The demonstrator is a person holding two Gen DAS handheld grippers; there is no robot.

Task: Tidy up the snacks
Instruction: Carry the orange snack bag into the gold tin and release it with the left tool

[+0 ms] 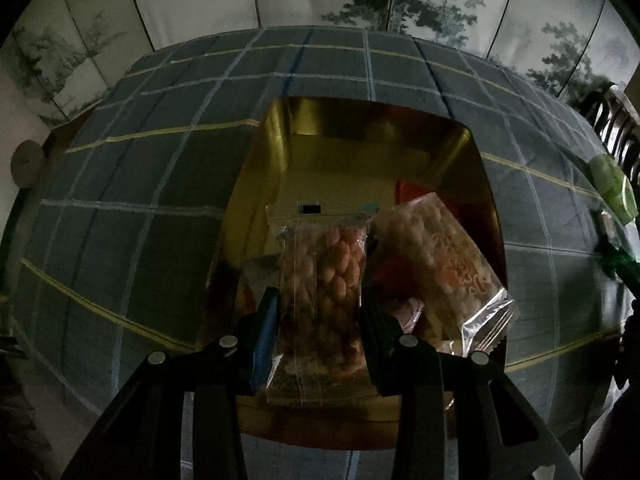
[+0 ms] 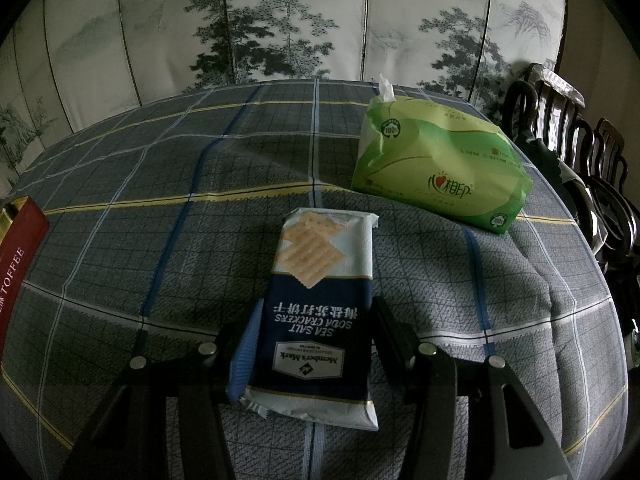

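2 grippers (image 1: 320, 312) (image 2: 314, 320), each w/ snack: peanut pack (image 1: 332, 276), cracker pack (image 2: 320, 300)

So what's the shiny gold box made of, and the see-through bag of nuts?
The shiny gold box looks like metal or foil-lined card: its walls mirror the snacks. The see-through bag of nuts looks like thin clear plastic film, glossy, with crimped ends.
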